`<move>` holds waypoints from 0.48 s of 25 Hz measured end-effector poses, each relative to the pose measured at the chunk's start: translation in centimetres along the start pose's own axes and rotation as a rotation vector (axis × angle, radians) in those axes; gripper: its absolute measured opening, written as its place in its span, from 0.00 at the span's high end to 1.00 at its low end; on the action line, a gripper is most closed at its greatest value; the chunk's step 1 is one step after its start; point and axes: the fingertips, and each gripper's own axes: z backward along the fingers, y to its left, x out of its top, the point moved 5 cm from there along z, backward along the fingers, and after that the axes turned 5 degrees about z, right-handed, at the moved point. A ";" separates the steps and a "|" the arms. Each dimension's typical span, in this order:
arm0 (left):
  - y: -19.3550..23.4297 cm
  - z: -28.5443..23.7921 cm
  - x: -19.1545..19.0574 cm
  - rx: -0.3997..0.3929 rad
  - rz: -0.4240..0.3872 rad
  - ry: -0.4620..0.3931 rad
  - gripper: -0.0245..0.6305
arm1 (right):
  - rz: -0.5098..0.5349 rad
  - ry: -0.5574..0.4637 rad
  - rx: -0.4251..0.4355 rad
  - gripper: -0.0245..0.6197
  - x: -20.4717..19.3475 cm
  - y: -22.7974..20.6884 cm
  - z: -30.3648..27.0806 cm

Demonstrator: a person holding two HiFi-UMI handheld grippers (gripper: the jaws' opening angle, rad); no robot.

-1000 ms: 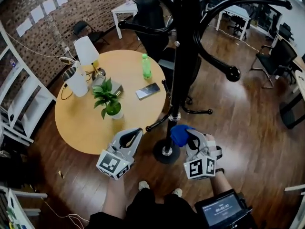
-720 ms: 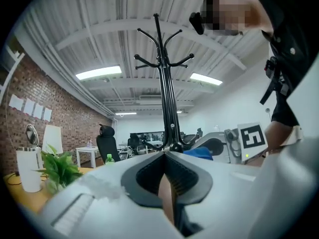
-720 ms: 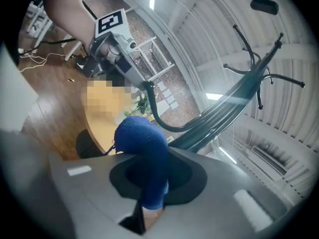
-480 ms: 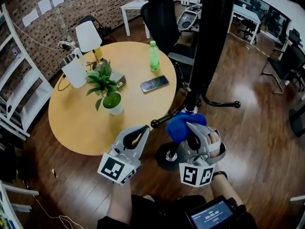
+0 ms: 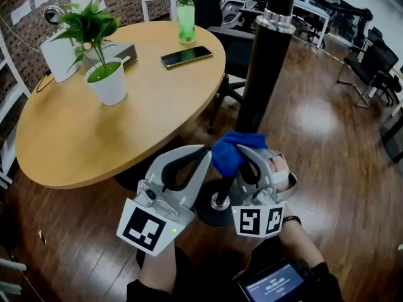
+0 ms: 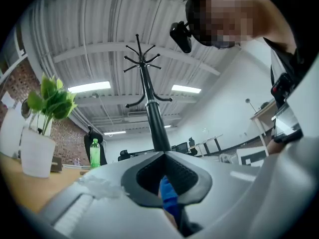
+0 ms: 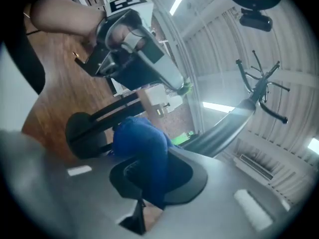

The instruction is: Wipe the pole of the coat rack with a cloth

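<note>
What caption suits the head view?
Right gripper holds a blue cloth at the black coat rack pole, beside a round wooden table.

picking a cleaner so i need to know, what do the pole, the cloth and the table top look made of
Pole: likely coated metal, smooth black with a faint sheen.
Cloth: soft matte blue fabric, bunched in folds.
Table top: wood or wood-look laminate, smooth pale tan with soft reflections; cannot tell which.

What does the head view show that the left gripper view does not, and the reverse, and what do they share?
Head view only: smartphone, the rack's base, wooden floor. Left gripper view only: the rack's hooked top, ceiling lights. Both: the pole, round table, potted plant, green bottle.
</note>
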 end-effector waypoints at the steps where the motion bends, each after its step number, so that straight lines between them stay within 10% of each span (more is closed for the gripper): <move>1: -0.5 0.3 -1.7 -0.007 -0.001 0.001 0.96 | -0.002 0.006 0.016 0.89 -1.0 2.4 0.2; 12: -2.6 1.3 -12.6 -0.080 0.036 0.068 0.96 | -0.198 0.124 0.295 0.89 -8.8 18.2 1.3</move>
